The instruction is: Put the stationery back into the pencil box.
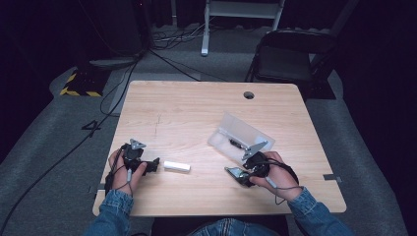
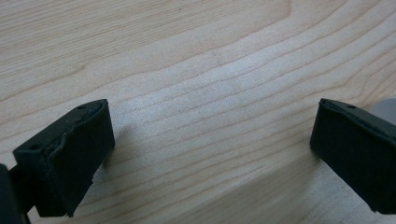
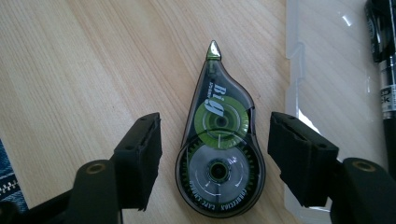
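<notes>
A: At the table (image 1: 196,105), we have the right gripper (image 3: 215,154) over a correction-tape roller (image 3: 217,154), jaws spread and standing either side of it, pads clear of its shell. The roller lies flat on the wood, nib pointing away from us, just beside the rim of the clear case (image 3: 322,70).

B: Why straddle it that way?

A: We judge the jaws are lined across the widest part of the body, where the flat sides give the pads something to press on. Nothing is gripped yet.

B: And the left gripper (image 1: 142,164)?

A: We hold it low near the table's near-left corner, jaws wide apart with bare wood between them. A white eraser (image 1: 176,166) lies just beyond its tips, not touching.

B: Room to move?

A: On the roller's left, open wood. On its right, the case wall sits near the far jaw, so we see little slack on that side; a pen (image 3: 385,70) lies inside the case. In the high view, the right hand (image 1: 278,172) works near the table's front edge, and the middle of the table is free.
</notes>
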`<state>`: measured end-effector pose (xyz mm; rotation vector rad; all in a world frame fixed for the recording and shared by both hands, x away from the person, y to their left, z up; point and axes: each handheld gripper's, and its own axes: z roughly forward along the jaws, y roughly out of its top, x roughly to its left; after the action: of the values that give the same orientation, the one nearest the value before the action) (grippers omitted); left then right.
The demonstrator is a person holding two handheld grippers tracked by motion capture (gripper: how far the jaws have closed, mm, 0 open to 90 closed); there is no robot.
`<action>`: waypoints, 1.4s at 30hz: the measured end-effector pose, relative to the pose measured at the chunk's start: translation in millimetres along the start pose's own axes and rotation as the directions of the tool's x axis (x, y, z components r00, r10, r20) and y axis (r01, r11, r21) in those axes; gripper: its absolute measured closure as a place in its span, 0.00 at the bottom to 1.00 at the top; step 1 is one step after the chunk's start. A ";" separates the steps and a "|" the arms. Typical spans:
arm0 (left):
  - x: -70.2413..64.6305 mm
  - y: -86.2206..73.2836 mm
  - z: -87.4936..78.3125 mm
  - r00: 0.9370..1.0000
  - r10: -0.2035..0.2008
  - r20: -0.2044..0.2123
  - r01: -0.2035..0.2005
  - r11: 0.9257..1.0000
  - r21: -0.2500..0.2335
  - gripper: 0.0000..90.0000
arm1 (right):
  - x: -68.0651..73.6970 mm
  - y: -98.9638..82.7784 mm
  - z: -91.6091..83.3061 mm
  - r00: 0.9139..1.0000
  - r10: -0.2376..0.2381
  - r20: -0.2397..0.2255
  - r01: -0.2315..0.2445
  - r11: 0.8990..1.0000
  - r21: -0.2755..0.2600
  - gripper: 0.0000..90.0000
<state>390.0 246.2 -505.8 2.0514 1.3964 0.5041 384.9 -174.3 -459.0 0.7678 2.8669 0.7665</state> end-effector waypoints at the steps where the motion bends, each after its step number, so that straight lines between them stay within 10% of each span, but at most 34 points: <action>1: 0.0 0.0 0.0 1.000 0.000 0.000 0.000 1.000 0.000 0.00 | 0.2 0.0 1.1 1.000 -0.005 0.000 0.005 1.000 0.003 0.40; 42: 0.0 0.0 0.0 1.000 0.000 0.000 0.000 1.000 0.000 0.00 | 3.5 -1.4 13.6 0.996 -0.058 0.061 0.053 0.995 0.080 0.48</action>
<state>389.9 246.2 -505.8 2.0512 1.3966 0.5042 383.9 -167.6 -471.3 0.7047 2.8634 0.6154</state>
